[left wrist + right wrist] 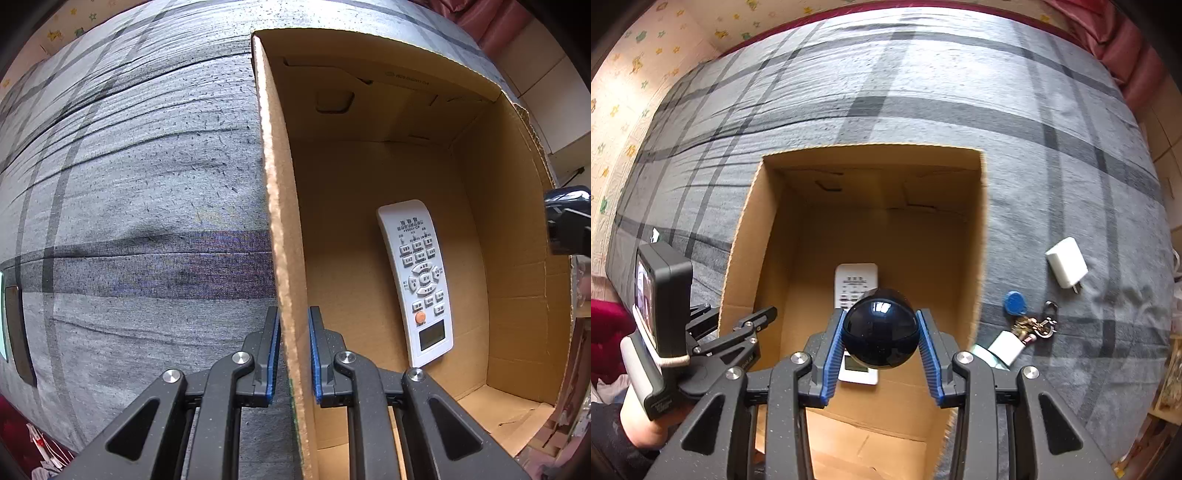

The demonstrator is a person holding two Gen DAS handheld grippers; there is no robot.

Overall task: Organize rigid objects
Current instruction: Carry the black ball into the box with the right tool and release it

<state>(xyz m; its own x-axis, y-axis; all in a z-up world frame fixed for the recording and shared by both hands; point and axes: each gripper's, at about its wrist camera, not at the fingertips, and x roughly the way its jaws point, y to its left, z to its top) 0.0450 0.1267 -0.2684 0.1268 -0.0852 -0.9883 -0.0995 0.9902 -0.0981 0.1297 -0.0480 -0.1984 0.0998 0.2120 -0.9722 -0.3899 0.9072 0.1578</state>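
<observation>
- Right, we have the right gripper (881,349) clamped on a glossy black ball-shaped object (881,328), blue pads pressing on both its sides, low centre of the right wrist frame.
- It hangs over the open cardboard box (746,258); the mouth fills the middle of that frame.
- The left gripper (294,354) is pinched together on the box's near wall (284,240), one pad outside and one inside, bottom centre of the left wrist frame. We judge it's there to steady the box.
- A white remote (417,284) already lies flat on the box floor, right of centre in the left frame and directly under the ball in the right frame.
- Step in hand, as we read it: put the ball in the box.
- We shouldn't release from up here: it's round and looks hard, so it would probably bounce or roll, and it would land on the remote's buttons.
- Better: we shift off the remote toward bare cardboard, lower well inside the walls, then part the jaws near the floor.
- We keep the wall grip on; the box sits on soft grey plaid bedding (923,92), so it could tip or slide.
- Left outside, right side of the right frame: white charger (1066,266), blue tag (1015,302), keys with a padlock (1036,325), a small white block (1005,347).
- We judge the task early: one item is in and one in hand.
</observation>
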